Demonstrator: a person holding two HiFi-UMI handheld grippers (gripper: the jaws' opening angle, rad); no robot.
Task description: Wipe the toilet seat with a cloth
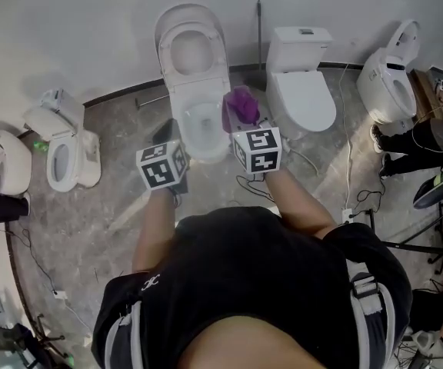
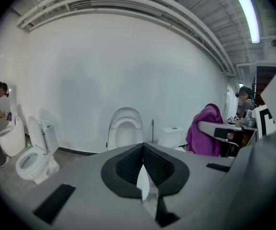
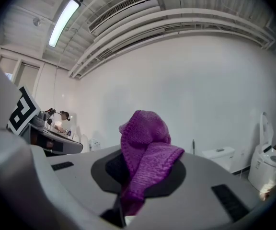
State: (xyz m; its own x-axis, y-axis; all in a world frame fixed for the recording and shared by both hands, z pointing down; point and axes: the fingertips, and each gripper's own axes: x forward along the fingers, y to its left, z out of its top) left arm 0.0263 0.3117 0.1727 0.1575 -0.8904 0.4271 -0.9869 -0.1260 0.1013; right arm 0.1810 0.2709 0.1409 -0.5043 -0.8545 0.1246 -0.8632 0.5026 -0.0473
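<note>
A white toilet (image 1: 198, 91) stands right ahead of me with its seat (image 1: 192, 52) and lid tipped up against the wall; it also shows in the left gripper view (image 2: 125, 128). My right gripper (image 1: 242, 120) is shut on a purple knitted cloth (image 1: 241, 104), held above the bowl's right rim. The cloth (image 3: 145, 152) bulges up out of the jaws of that gripper (image 3: 128, 178). My left gripper (image 1: 164, 135) hovers by the bowl's left side. Its jaws (image 2: 143, 152) are shut with nothing between them. From there the cloth (image 2: 204, 133) shows to the right.
Two small toilets (image 1: 68, 148) (image 1: 10, 161) stand at the left. A closed-lid toilet (image 1: 302, 83) and another one (image 1: 391, 75) stand at the right. Cables (image 1: 360, 200) trail over the floor on the right. A rod (image 1: 258, 37) leans on the wall. People stand at both edges.
</note>
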